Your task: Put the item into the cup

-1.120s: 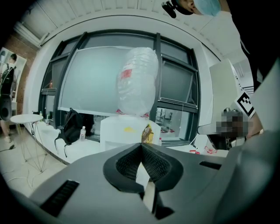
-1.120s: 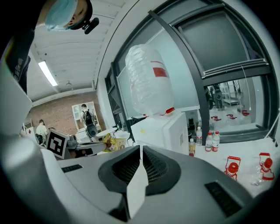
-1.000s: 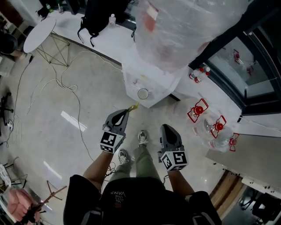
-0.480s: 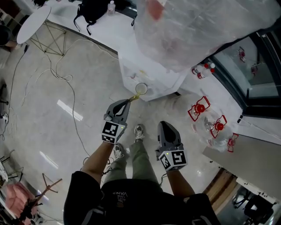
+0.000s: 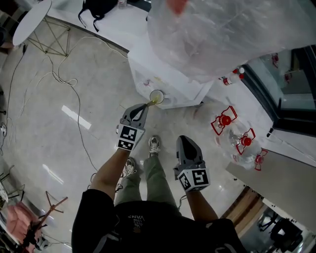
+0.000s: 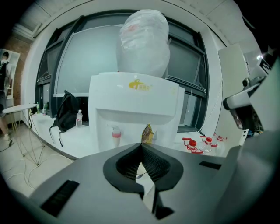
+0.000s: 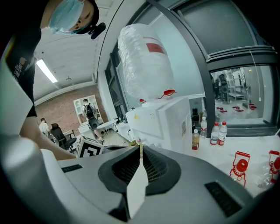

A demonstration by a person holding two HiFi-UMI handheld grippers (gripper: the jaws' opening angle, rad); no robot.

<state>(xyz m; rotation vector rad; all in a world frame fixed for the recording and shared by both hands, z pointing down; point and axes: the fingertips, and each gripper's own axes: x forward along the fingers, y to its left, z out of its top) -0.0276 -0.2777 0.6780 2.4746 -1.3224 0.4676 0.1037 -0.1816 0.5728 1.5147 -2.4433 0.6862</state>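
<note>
In the head view my left gripper (image 5: 146, 105) is shut on a small yellow sachet (image 5: 152, 102), whose end reaches the rim of a white cup (image 5: 157, 96). The cup stands on the tray of a white water dispenser (image 5: 173, 81). In the left gripper view the sachet (image 6: 147, 133) sticks up from the closed jaw tips in front of the dispenser (image 6: 135, 105). My right gripper (image 5: 184, 140) hangs lower, over the floor beside the person's shoes, shut with nothing in it. In the right gripper view its jaws (image 7: 141, 146) meet.
A large clear water bottle (image 5: 217, 34) tops the dispenser. Red-capped containers (image 5: 224, 121) lie on the floor at right. Cables (image 5: 64, 74) trail across the floor at left. A black backpack (image 5: 96, 6) sits on a white ledge, and small bottles (image 7: 217, 131) stand by the window.
My left gripper has moved forward with the sachet, from short of the dispenser to the cup's rim. The right gripper has kept its place.
</note>
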